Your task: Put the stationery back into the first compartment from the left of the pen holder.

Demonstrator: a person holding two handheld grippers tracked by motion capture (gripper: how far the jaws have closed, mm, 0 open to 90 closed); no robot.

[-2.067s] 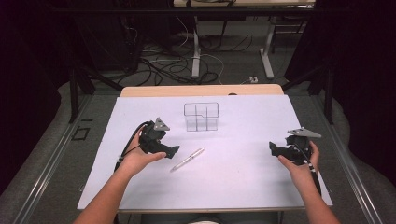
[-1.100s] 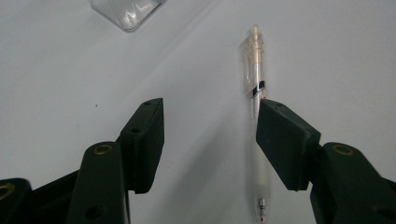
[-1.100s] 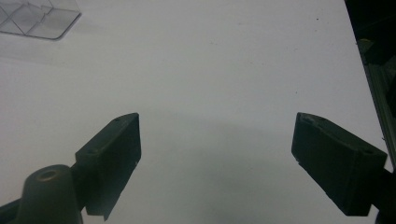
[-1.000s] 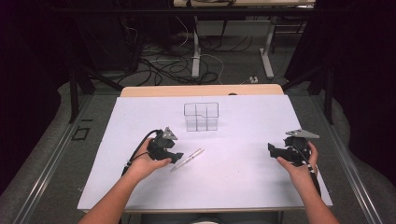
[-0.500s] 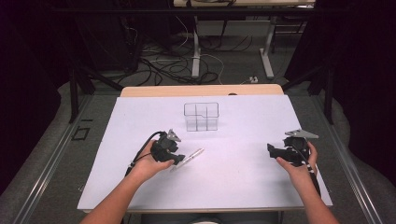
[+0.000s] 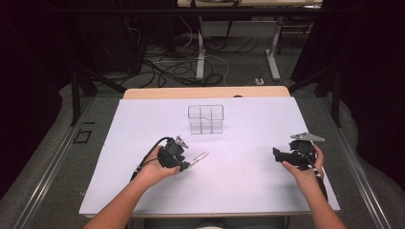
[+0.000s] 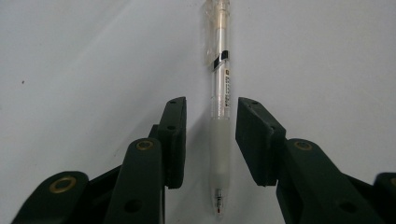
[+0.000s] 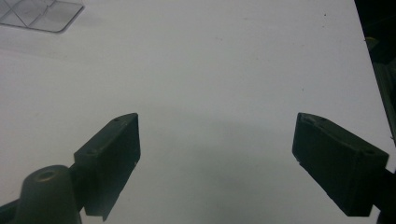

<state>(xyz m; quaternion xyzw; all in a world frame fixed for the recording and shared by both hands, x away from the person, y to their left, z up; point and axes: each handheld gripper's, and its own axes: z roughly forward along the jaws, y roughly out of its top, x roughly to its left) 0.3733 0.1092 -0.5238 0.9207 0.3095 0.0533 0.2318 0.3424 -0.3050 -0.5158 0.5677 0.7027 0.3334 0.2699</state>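
The clear plastic retractable pen (image 7: 220, 116) lay flat on the white-covered desk (image 6: 239, 191), left of centre and nearer than the clear plastic compartmented organiser box (image 6: 206, 119), well apart from it. The left tool (image 7: 210, 140) rested low over the pen, one black jaw on each side of the frosted grip section. Its jaws had just been closing and stood narrow, with a slim gap visible on both sides of the barrel, so the pads (image 7: 175, 140) did not yet press on it. The pen's far end protruded beyond the tool in the high view. The right tool (image 6: 282, 155) was at the desk's right side, jaws wide, nothing between them.
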